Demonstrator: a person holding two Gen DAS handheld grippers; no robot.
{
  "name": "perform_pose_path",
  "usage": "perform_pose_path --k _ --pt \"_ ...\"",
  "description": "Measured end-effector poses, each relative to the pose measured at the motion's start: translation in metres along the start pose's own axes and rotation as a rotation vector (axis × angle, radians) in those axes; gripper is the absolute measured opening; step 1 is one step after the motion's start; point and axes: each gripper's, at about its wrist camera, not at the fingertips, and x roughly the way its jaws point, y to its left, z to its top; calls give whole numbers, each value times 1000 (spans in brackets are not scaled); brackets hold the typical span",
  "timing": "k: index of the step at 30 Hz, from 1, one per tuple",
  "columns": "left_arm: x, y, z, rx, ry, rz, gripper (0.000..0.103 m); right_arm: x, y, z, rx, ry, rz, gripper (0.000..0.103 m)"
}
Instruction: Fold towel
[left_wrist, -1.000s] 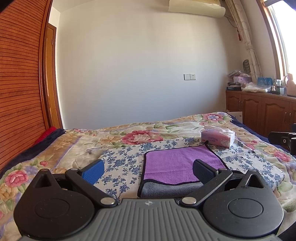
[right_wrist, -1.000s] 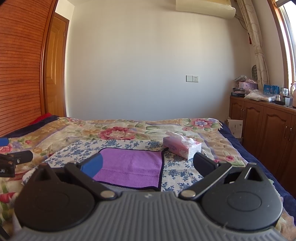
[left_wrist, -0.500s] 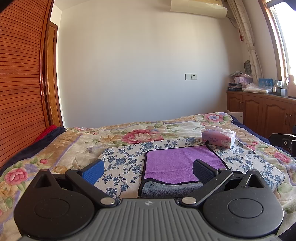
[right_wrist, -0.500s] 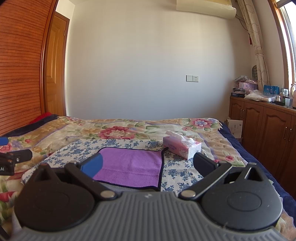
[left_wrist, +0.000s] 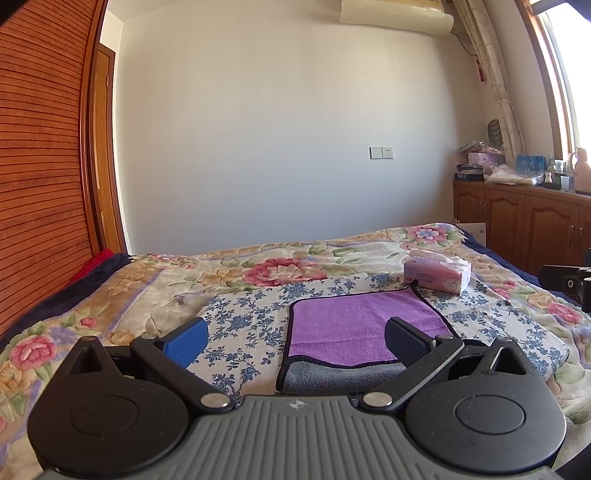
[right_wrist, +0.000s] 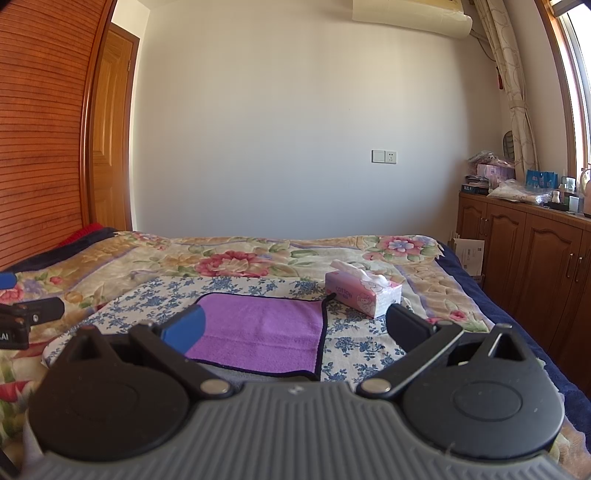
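Note:
A purple towel (left_wrist: 354, 325) with a dark edge and grey underside lies folded on a blue-flowered cloth (left_wrist: 243, 317) on the bed; its grey layer shows along the near edge. It also shows in the right wrist view (right_wrist: 258, 332). My left gripper (left_wrist: 295, 341) is open and empty, held above the bed just short of the towel's near left corner. My right gripper (right_wrist: 295, 325) is open and empty, held short of the towel's near right edge. The left gripper's side (right_wrist: 33, 314) shows at the left of the right wrist view.
A pink tissue box (left_wrist: 436, 275) stands on the bed just beyond the towel's far right corner, also in the right wrist view (right_wrist: 364, 291). A floral bedspread (left_wrist: 147, 288) covers the bed. Wooden cabinets (right_wrist: 524, 251) stand on the right, a slatted wooden wardrobe (left_wrist: 37, 184) on the left.
Both views have risen very slightly; the towel and tissue box sit a touch lower in frame. Both grippers stay open and nothing on the bed has moved.

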Motion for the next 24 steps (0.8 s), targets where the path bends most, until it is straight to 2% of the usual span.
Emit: perform_pose_path --k 24 --pt "1 -1 -1 2 6 -1 103 4 -1 -1 3 11 5 103"
